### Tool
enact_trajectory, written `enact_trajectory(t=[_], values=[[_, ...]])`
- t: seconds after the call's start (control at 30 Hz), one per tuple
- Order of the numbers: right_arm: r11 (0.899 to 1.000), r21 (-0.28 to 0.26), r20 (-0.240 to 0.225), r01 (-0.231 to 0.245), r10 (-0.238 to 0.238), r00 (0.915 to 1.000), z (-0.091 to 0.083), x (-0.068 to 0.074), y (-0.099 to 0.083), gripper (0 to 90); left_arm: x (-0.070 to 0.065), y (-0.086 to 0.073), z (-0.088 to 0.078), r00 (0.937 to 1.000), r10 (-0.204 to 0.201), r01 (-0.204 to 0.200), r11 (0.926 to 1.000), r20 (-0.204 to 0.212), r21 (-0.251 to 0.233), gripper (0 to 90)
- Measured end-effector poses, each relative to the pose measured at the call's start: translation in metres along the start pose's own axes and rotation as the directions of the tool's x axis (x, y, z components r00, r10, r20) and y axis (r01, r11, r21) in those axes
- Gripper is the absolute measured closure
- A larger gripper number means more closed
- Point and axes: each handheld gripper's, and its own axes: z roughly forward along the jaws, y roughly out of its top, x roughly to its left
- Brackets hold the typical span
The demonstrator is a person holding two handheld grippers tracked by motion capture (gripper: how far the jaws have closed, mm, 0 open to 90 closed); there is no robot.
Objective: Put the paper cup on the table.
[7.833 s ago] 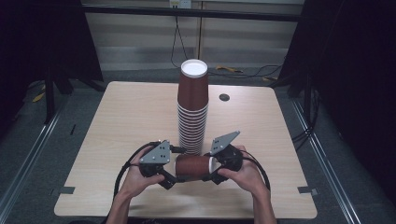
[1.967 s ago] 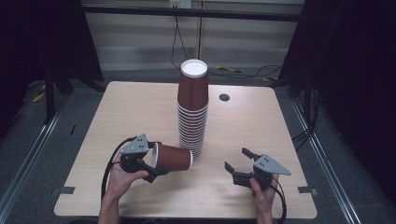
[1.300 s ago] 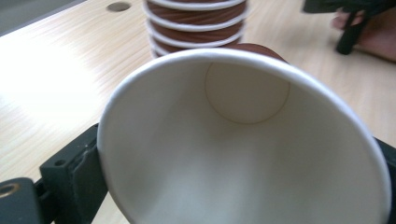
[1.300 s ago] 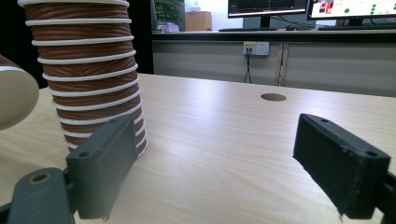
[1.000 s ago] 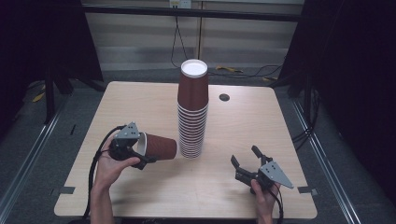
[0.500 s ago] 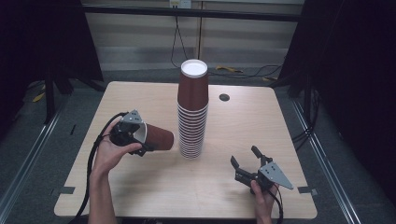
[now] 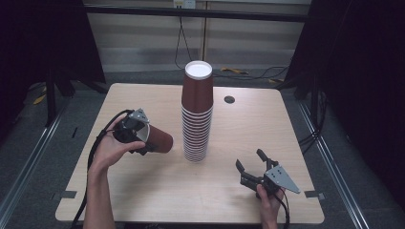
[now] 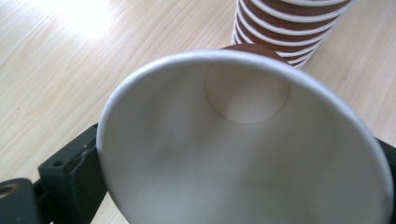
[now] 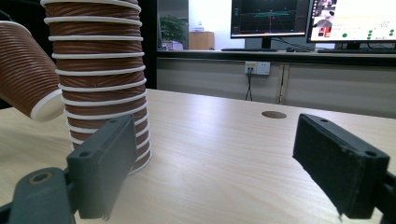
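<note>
Cup (image 7: 156, 140) lies sideways above the surface (image 7: 143, 191), clamped at its rim in the left gripper (image 7: 138, 138), base toward the stack (image 7: 196, 114) just beside it, while the right gripper (image 7: 250, 167) rests with jaws wide apart, holding nothing, near the front edge.

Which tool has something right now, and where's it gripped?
Left tool holds the single brown cup across its rim at the open mouth. Right tool is open, holding nothing.

Cup stack (image 7: 196, 117) mid-table, bare wood (image 7: 248, 124) around.
</note>
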Motion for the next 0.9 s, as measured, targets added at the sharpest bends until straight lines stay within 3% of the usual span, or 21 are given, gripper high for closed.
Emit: enact_trajectory(t=[0.07, 0.1, 0.13, 0.2, 0.4, 0.47, 0.53, 0.6, 0.7, 0.8, 0.87, 0.9], values=[[1.0, 0.0, -0.003, 0.001, -0.001, 1.0, 0.0, 0.0, 0.0, 13.9, 0.003, 0.003, -0.001, 0.9992, 0.038, -0.038, 0.9978, -0.008, 0.054, 3.3], [1.0, 0.003, -0.005, 0.001, -0.001, 1.0, 0.0, 0.0, 0.0, 14.0, 0.002, 0.004, 0.0, 0.9998, 0.014, -0.013, 0.9988, -0.013, 0.047, 3.3], [1.0, 0.003, -0.009, 0.0, 0.0, 1.0, 0.0, -0.001, 0.0, 14.0, 0.004, 0.005, 0.0, 0.9994, 0.032, -0.031, 0.9976, -0.015, 0.063, 3.2], [1.0, 0.001, -0.013, 0.0, 0.0, 0.9999, 0.0, -0.001, 0.0, 14.1, 0.003, 0.006, 0.001, 0.9997, 0.016, -0.015, 0.9979, -0.017, 0.064, 3.2], [1.0, 0.001, -0.014, 0.0, 0.0, 0.9999, 0.0, -0.001, 0.0, 14.1, 0.007, 0.012, 0.005, 0.9981, 0.057, -0.052, 0.9888, -0.026, 0.14, 2.9], [1.0, 0.002, -0.016, 0.0, 0.0, 0.9999, 0.0, -0.001, 0.0, 14.2, 0.007, 0.013, 0.008, 0.9988, 0.039, -0.034, 0.9887, -0.03, 0.146, 2.8], [1.0, 0.003, -0.018, -0.001, 0.001, 0.9998, 0.0, -0.001, 0.0, 14.2, 0.008, 0.017, 0.009, 0.9965, 0.07, -0.06, 0.9792, -0.045, 0.194, 2.5], [1.0, 0.003, -0.018, -0.001, 0.001, 0.9998, 0.0, -0.001, 0.0, 14.2, 0.004, 0.02, 0.009, 0.9935, 0.085, -0.066, 0.9742, -0.076, 0.216, 2.4], [1.0, 0.002, -0.021, -0.003, 0.003, 0.9998, 0.001, -0.001, 0.0, 14.2, 0.003, 0.024, 0.012, 0.9945, 0.095, -0.082, 0.9696, -0.044, 0.231, 2.4], [1.0, 0.002, -0.021, -0.002, 0.002, 0.9998, 0.001, -0.001, 0.0, 14.2, 0.005, 0.025, 0.017, 0.9938, 0.09, -0.07, 0.9614, -0.065, 0.266, 2.2], [1.0, 0.004, -0.022, -0.004, 0.004, 0.9998, 0.001, -0.001, 0.0, 14.2, 0.006, 0.026, 0.019, 0.992, 0.111, -0.089, 0.9537, -0.061, 0.287, 2.1], [1.0, 0.004, -0.022, -0.003, 0.003, 0.9997, 0.001, -0.001, 0.0, 14.2, 0.005, 0.026, 0.02, 0.9925, 0.107, -0.086, 0.9565, -0.06, 0.279, 2.0]])
